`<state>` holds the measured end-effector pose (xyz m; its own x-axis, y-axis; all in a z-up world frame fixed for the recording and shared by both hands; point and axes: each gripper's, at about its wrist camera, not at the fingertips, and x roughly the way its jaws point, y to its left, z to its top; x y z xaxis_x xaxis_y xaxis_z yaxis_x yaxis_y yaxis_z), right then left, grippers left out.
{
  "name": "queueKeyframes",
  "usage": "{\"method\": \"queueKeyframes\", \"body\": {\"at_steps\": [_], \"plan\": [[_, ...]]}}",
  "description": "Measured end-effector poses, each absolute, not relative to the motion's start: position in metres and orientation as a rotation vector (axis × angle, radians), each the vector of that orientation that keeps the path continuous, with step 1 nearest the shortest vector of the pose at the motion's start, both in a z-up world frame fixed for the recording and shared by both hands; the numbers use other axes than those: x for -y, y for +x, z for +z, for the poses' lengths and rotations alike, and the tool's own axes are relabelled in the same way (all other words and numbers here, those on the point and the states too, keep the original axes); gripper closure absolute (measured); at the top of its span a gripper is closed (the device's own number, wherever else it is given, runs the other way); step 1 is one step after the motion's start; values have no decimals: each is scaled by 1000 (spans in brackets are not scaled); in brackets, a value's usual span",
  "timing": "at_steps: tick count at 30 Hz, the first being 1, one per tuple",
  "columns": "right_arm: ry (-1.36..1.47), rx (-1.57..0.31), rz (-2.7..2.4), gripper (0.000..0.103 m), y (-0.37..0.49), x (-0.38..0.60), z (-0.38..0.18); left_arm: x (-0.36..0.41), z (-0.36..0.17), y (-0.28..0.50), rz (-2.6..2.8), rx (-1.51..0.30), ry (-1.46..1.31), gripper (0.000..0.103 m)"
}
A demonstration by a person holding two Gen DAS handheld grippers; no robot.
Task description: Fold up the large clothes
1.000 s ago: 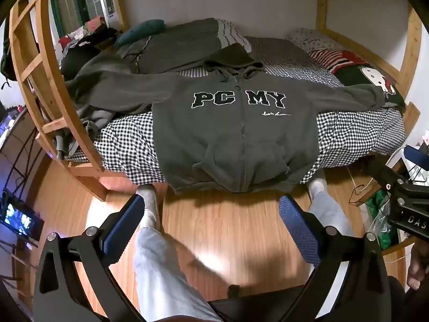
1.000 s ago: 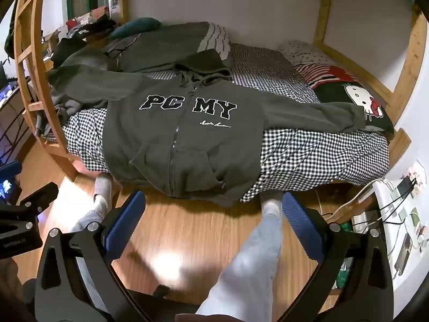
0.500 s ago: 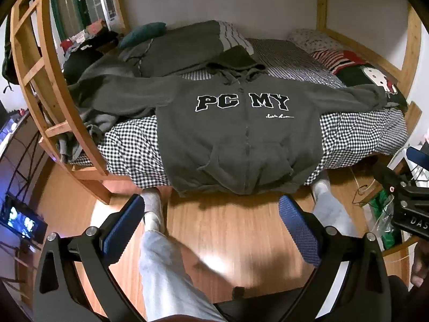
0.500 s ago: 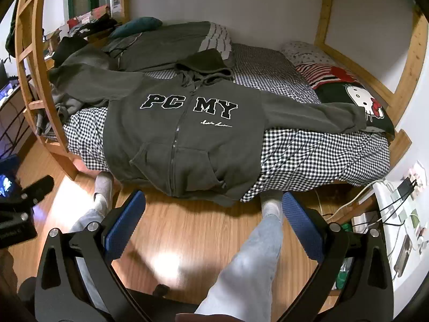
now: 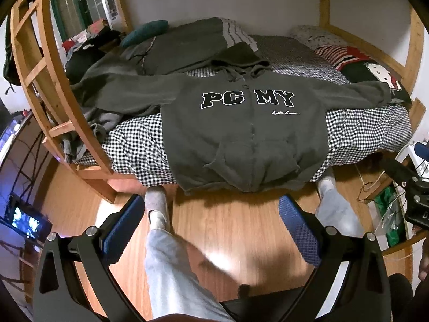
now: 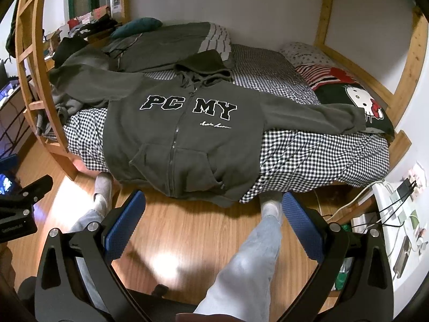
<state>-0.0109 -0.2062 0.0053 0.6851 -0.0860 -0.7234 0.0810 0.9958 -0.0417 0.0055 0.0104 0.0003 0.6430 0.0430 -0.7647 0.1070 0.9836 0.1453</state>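
Left wrist view: a big gray hoodie (image 5: 241, 134) lies flat on the checkered bed (image 5: 362, 131), its bottom edge hanging over the side.
It looks soft, thick and floppy; a sleeve end or bottom corner seems best to grab. Left gripper (image 5: 211, 228) and right gripper (image 6: 211, 222) are spread wide, holding nothing. Both have come a little closer than before.

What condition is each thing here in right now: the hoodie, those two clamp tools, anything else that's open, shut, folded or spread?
Hoodie: unfolded, front up, zipped, sleeves spread, hem hanging over the bed edge.
Hood: lying flat above the collar.
Left gripper: open, empty, above the floor.
Right gripper: open, empty.
Grey blanket: folded, behind the hoodie.
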Motion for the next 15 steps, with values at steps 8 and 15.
{"method": "queueKeyframes", "body": {"at_steps": [8,15], "plan": [[-9,-816,-91,3,-10,204,4,-7,1,5,-45,-867,188,5],[-9,-814,-90,3,-10,205,6,-8,1,4,-50,-866,189,5]]}}
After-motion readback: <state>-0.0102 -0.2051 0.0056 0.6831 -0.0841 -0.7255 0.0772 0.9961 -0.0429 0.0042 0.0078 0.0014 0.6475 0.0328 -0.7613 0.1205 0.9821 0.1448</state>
